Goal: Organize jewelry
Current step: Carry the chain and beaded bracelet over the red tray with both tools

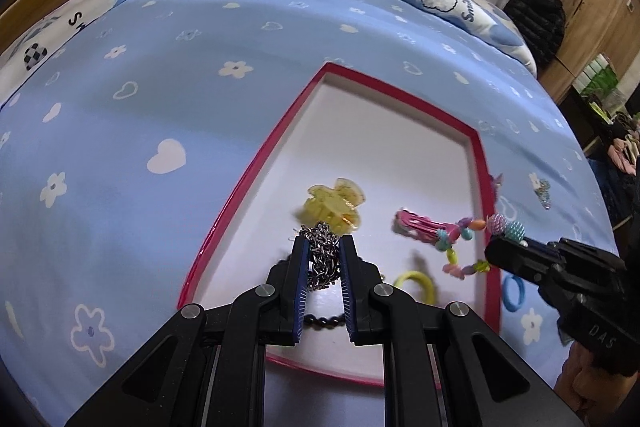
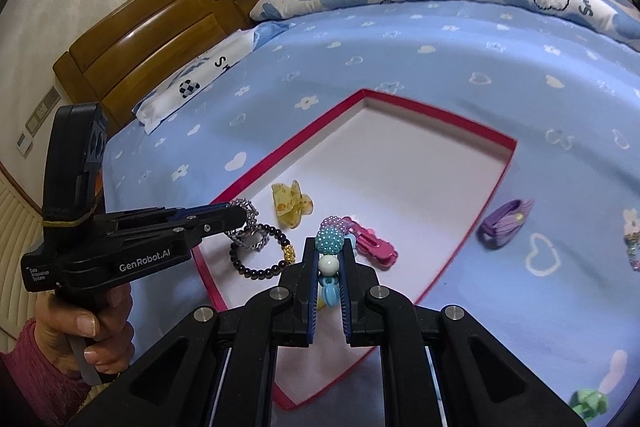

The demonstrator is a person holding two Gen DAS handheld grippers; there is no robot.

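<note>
The left tool [image 1: 324, 247] is clamped on a bunched silver metal chain [image 1: 322, 255] above the red-rimmed white tray [image 1: 224, 215] on the bed, and the right tool [image 2: 329, 259] pinches a colourful plastic bead bracelet [image 2: 330, 243] over the tray's near edge. Each piece is best lowered close to a bare patch of white floor, clear of the yellow translucent hair claw [image 1: 334, 205] and pink hair clip [image 1: 416, 225], before the jaws are eased apart so nothing tangles.

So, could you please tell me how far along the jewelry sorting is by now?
Partly done. Already in the red-rimmed box: a yellow claw clip, pink hair clip and dark bead bracelet. In hand: the left tongs grip a silver chain and the right tongs a colourful bead bracelet, both over the box. Left on the bedsheet: a purple hair tie, a blue one and a green item.
</note>
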